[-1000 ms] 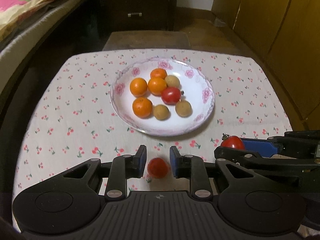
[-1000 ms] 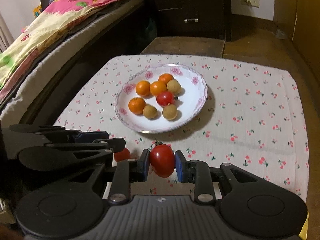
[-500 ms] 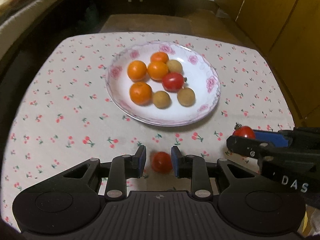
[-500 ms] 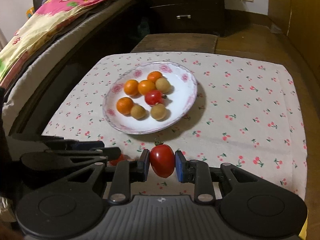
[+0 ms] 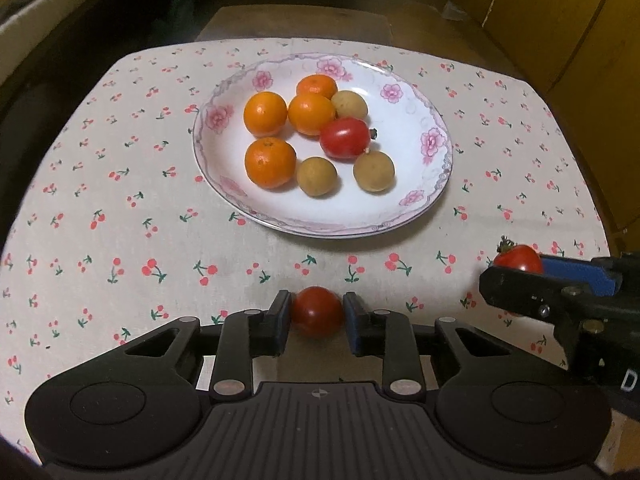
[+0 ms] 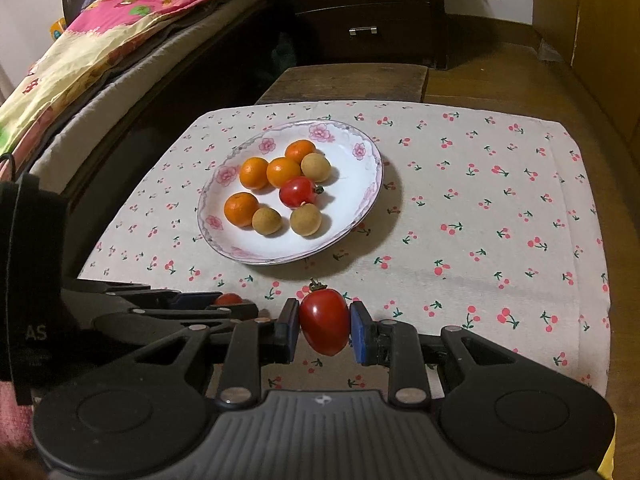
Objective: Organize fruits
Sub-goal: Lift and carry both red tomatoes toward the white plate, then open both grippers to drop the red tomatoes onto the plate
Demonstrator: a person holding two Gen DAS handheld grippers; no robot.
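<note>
Left gripper (image 5: 317,314) clamping round tomato (image 5: 317,311); right gripper (image 6: 325,322) clamping stemmed tomato (image 6: 324,320); plate (image 5: 400,208) sitting ahead, holding 8 fruits.

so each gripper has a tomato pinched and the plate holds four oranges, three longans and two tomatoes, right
Not quite: the plate holds one tomato, not two, as the left wrist view shows. The rest stands: the left gripper and the right gripper each pinch a tomato, with four oranges and three longans on the plate.
</note>
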